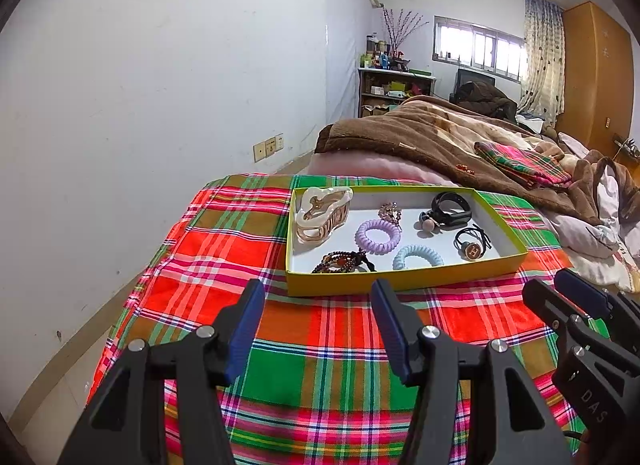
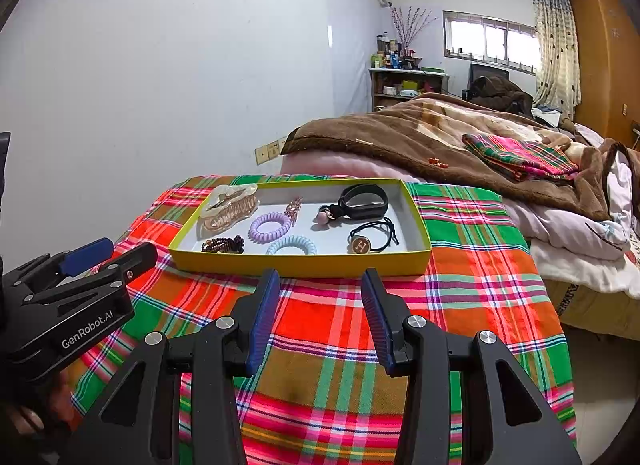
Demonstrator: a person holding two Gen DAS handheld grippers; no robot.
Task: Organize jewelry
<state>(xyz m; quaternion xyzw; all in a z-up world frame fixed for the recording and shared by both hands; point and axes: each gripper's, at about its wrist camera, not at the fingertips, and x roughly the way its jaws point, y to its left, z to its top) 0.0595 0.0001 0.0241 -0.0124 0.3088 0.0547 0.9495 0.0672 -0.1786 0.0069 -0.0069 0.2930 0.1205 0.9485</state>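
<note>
Your left gripper (image 1: 318, 297) has a matte black frame with triangular cut-outs in each arm, round silver screw heads at the pivots, and two fingers faced with ribbed dark-blue pads (image 1: 246, 329). Your right gripper (image 2: 318, 285) is built the same: black arms, silver screws, blue ridged pads (image 2: 262, 321). On the side of the left gripper's body, as the right wrist view shows it, white lettering reads "GenRobot.AI", with small screws above it. The right gripper's body, beside the left gripper, carries the pale letters "DAS".
</note>
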